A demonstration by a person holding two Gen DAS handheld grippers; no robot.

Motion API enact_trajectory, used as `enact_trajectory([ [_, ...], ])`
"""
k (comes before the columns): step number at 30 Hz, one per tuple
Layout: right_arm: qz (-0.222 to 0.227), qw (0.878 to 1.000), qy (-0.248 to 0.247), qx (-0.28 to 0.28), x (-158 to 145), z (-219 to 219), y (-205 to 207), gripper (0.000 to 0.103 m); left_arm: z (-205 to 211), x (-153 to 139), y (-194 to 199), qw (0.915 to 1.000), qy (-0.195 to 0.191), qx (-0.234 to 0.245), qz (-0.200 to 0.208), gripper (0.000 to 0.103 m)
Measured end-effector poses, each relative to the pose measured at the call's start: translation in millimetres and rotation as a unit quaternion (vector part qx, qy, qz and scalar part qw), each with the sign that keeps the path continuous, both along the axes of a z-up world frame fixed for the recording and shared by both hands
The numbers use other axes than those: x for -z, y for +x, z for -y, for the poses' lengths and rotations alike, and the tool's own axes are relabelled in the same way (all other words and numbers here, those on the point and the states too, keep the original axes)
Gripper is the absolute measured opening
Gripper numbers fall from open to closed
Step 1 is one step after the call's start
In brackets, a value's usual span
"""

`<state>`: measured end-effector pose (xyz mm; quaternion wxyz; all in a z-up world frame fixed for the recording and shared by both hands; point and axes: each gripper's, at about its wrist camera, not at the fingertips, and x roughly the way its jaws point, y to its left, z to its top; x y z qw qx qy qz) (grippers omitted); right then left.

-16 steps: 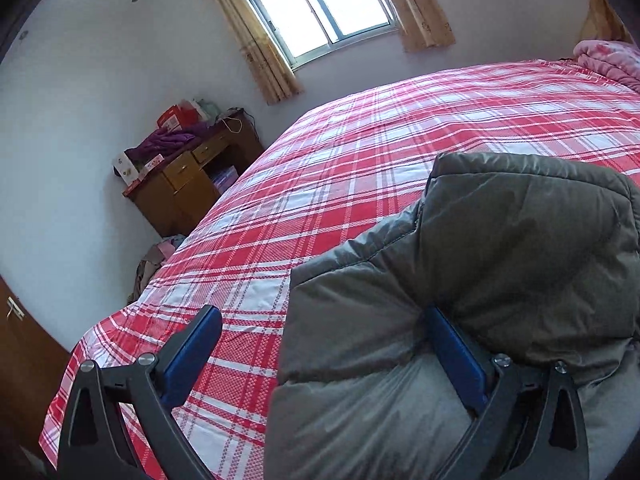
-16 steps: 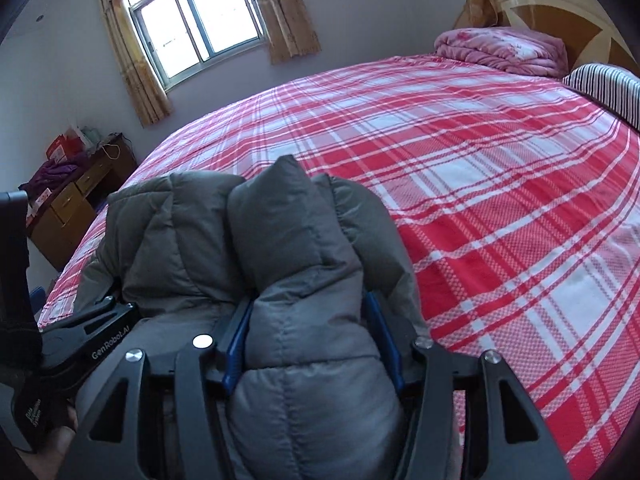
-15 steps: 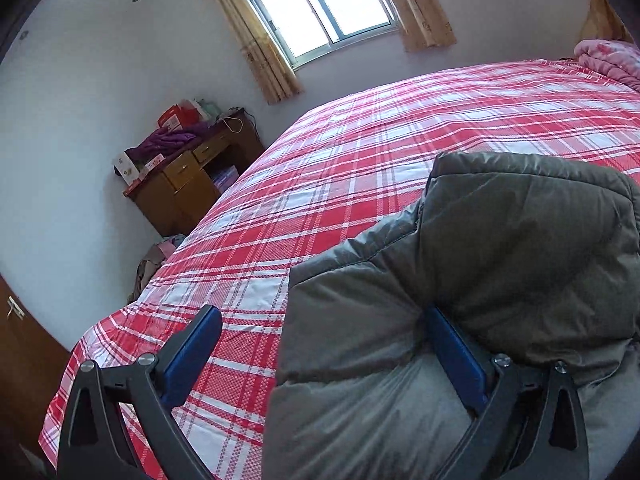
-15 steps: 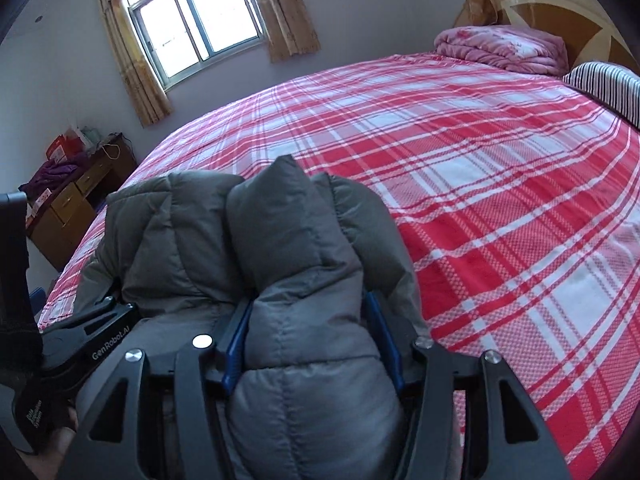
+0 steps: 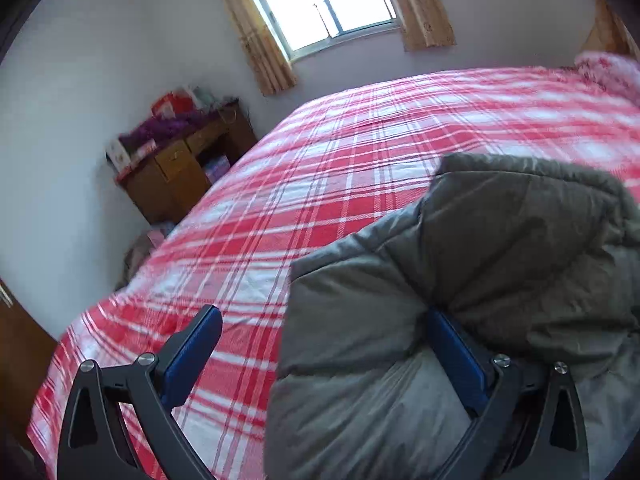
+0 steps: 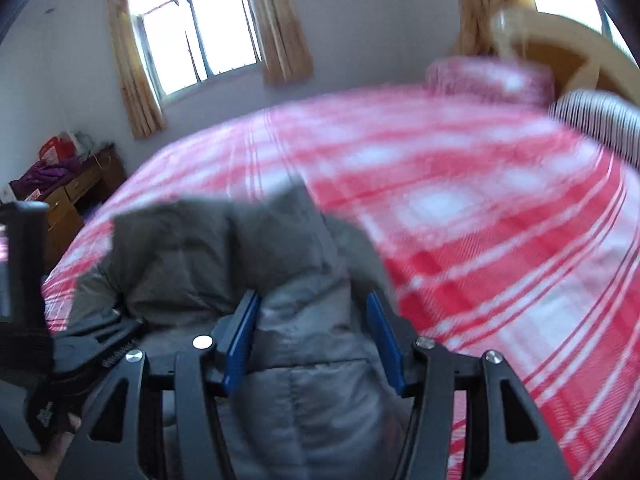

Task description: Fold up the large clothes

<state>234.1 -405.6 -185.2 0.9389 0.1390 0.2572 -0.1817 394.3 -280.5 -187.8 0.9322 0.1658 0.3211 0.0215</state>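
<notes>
A grey puffer jacket (image 5: 500,264) lies bunched on a red and white plaid bed (image 5: 340,184). My left gripper (image 5: 324,340) stands wide open at the jacket's left edge. Its right finger (image 5: 456,352) is tucked into a fold, its left finger (image 5: 192,352) is over the bedsheet. In the right wrist view the jacket (image 6: 240,256) rises in a thick folded roll. My right gripper (image 6: 316,336) straddles that roll, with its blue pads (image 6: 240,340) pressed against both sides. The left gripper's body (image 6: 24,280) shows at the left edge there.
A wooden dresser (image 5: 180,168) piled with clothes stands by the far-left wall under a curtained window (image 5: 320,0). A pink folded quilt (image 6: 488,80), a striped pillow (image 6: 596,120) and the headboard (image 6: 568,52) are at the bed's far right. A brown door (image 5: 12,344) is at left.
Both views have shifted and blurred, the right one more. The jacket roll sits lower and nearer in the right view. The grips on the jacket look unchanged.
</notes>
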Motion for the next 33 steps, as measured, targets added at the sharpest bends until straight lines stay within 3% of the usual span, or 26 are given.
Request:
enact_trajectory([
  [2,0.027,0.997,-0.065,-0.021,-21,-22,-7,0.058,-12,-13,-5,0.9997,-0.022,-0.011,0.008,0.102],
  [4,0.029,0.994,-0.094,-0.052,-32,-34,-2,0.058,-23,-21,-7,0.9984,-0.048,-0.022,0.021,0.102],
  [6,0.018,0.990,-0.109,-0.085,-38,-41,11,0.058,-26,-14,4,0.9984,-0.051,-0.025,0.004,0.102],
  [8,-0.028,0.989,-0.092,-0.110,-26,-32,38,0.058,-27,0,19,0.9984,-0.042,-0.027,-0.027,0.102],
  [10,-0.055,0.990,-0.056,-0.116,-8,-14,52,0.058,-32,4,24,0.9963,-0.071,-0.028,-0.038,0.102],
  [13,-0.060,0.990,-0.020,-0.128,6,2,59,0.059,-33,11,28,0.9941,-0.092,-0.030,-0.048,0.102],
  [20,-0.059,0.989,0.040,-0.131,25,18,63,0.059,-28,22,32,0.9932,-0.093,-0.032,-0.064,0.102],
  [33,-0.084,0.987,0.046,-0.129,30,16,67,0.060,-18,31,35,0.9954,-0.056,-0.035,-0.070,0.102],
])
